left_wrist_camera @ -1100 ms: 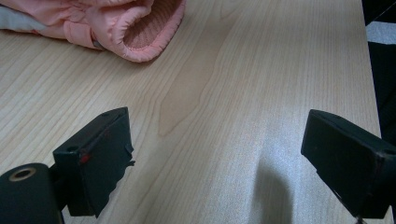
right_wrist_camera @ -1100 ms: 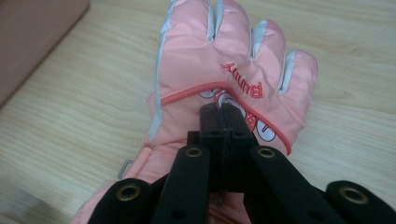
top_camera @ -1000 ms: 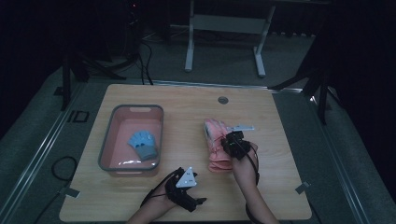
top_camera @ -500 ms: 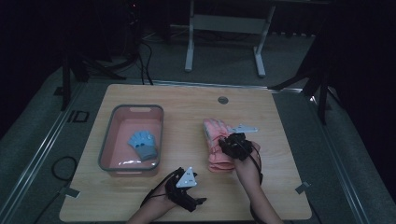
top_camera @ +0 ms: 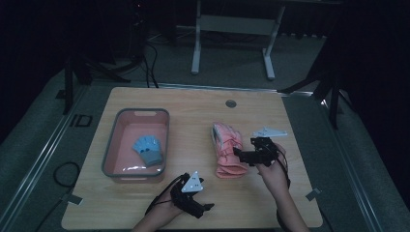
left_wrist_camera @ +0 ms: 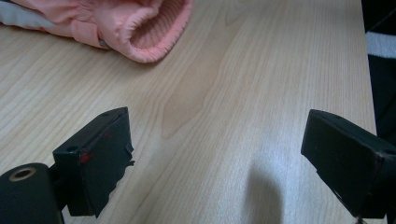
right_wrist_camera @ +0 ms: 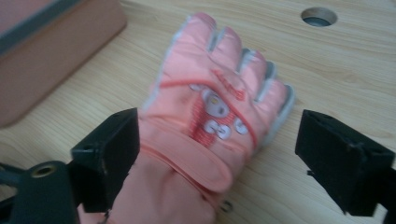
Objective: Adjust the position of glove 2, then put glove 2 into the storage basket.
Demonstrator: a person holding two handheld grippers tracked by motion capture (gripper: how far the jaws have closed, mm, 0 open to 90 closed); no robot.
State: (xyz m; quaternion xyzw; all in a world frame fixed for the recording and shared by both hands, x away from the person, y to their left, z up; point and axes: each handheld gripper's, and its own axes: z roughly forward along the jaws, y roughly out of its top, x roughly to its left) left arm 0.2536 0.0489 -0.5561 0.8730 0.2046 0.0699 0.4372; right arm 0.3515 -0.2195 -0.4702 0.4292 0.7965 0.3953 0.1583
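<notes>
Worktop point(top_camera: 145, 208) edge nearest the person carries the left tool point(top_camera: 205, 207), its jaws standing wide with nothing between them. Just beyond, the right tool point(top_camera: 238, 153) has just been opening its jaws, which now stand wide to either side of the pink glove point(right_wrist_camera: 205, 116) without pressing it, so that glove lies loose mid-worktop and looks yet to be binned. Farther left, the blue glove point(top_camera: 148, 149) already lies in the pink bin point(top_camera: 109, 159); the pink glove's embroidered lettering is too blurred to read.
</notes>
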